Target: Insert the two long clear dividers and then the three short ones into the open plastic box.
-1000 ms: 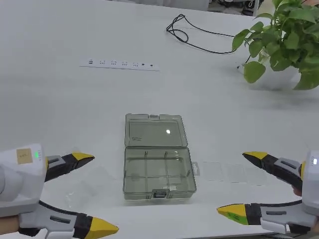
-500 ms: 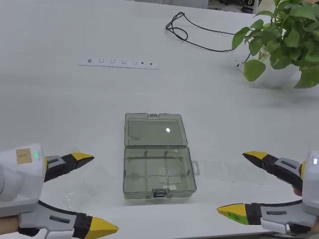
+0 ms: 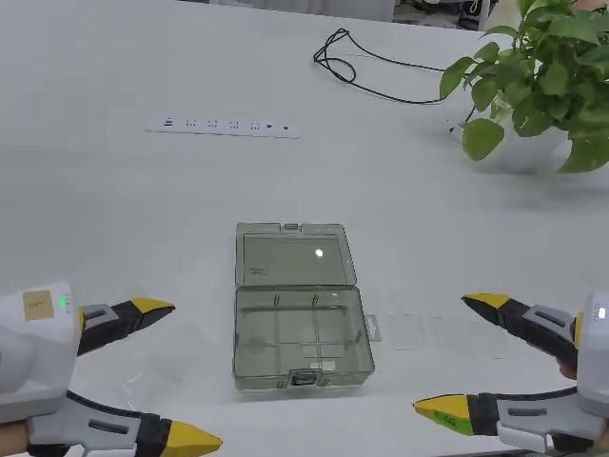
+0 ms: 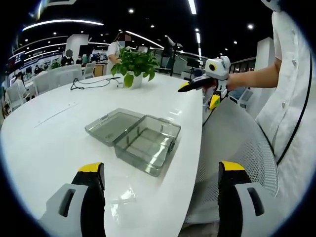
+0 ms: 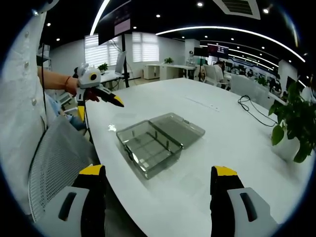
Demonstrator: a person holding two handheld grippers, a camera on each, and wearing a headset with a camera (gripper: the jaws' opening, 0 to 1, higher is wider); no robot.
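Since a second ago only your head has tipped a little. Both grippers and the box are where they were.

The left gripper (image 3: 176, 373) and the right gripper (image 3: 461, 355) hang near you with jaws spread wide and nothing in them.

The open plastic box (image 3: 249, 335) sits between them on the white table (image 3: 114, 209), lid laid back on the far side. Faint lines cross its base, but I cannot tell whether they are ribs or pieces already seated.

The long clear dividers (image 3: 181, 343) lie flat just left of the box, barely visible against the table. The short clear dividers (image 3: 409, 329) lie in a row just right of it.

No piece is in hand yet, so the first long one is probably your job, and the left gripper is nearest.

- **Pickup:** A thin flat sheet gives the jaws little to bite, so come down low and catch one end edge rather than the face. Close gently, because clear plastic will likely skid.
- **Insertion:** Stand the divider upright and line both ends with the wall slots before you press.
- **Support:** Steady the box with the right gripper if it shifts.
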